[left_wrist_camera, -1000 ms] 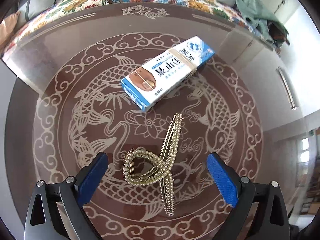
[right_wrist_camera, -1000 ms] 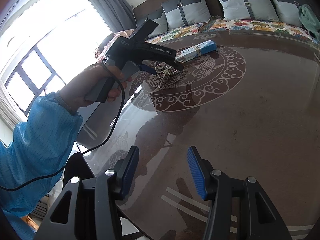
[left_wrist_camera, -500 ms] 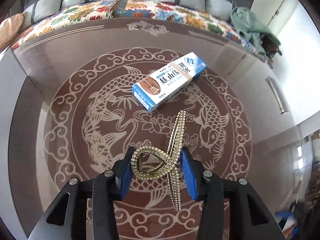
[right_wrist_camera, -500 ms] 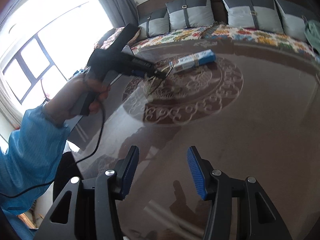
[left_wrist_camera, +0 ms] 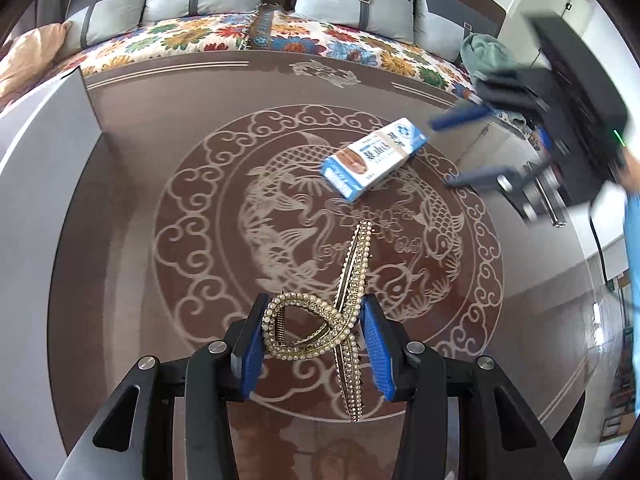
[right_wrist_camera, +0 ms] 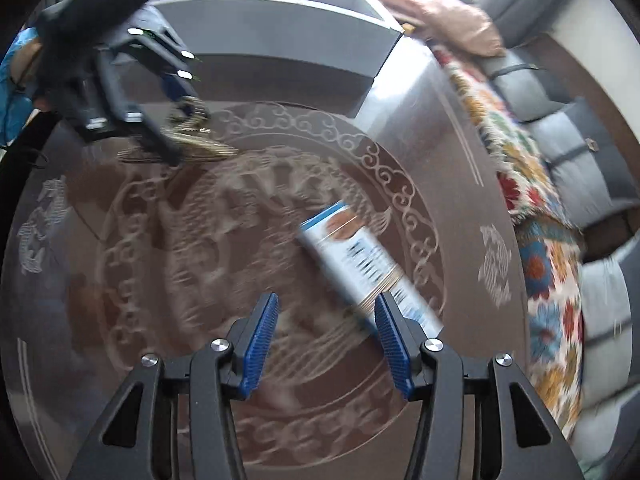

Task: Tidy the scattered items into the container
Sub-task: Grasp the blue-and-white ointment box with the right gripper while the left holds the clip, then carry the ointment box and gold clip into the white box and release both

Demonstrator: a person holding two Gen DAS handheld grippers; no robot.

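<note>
My left gripper (left_wrist_camera: 312,344) is shut on a gold pearl-studded hair clip (left_wrist_camera: 320,320) and holds it above the brown glass table (left_wrist_camera: 140,220). A blue and white box (left_wrist_camera: 372,158) lies on the table's fish pattern, farther off. My right gripper (right_wrist_camera: 326,344) is open and empty, hovering just above the near end of that box (right_wrist_camera: 368,268). The right gripper also shows in the left wrist view (left_wrist_camera: 472,148), blurred, beside the box. The left gripper with the clip shows in the right wrist view (right_wrist_camera: 188,120).
A grey open container (right_wrist_camera: 280,40) stands off the table's edge behind the left gripper; its wall shows in the left wrist view (left_wrist_camera: 36,152). A sofa with a floral cover (left_wrist_camera: 280,40) and grey cushions runs along the table's far side.
My left gripper closed on the hair clip and lifted it. My right gripper swung quickly across the table to the box, still open.
</note>
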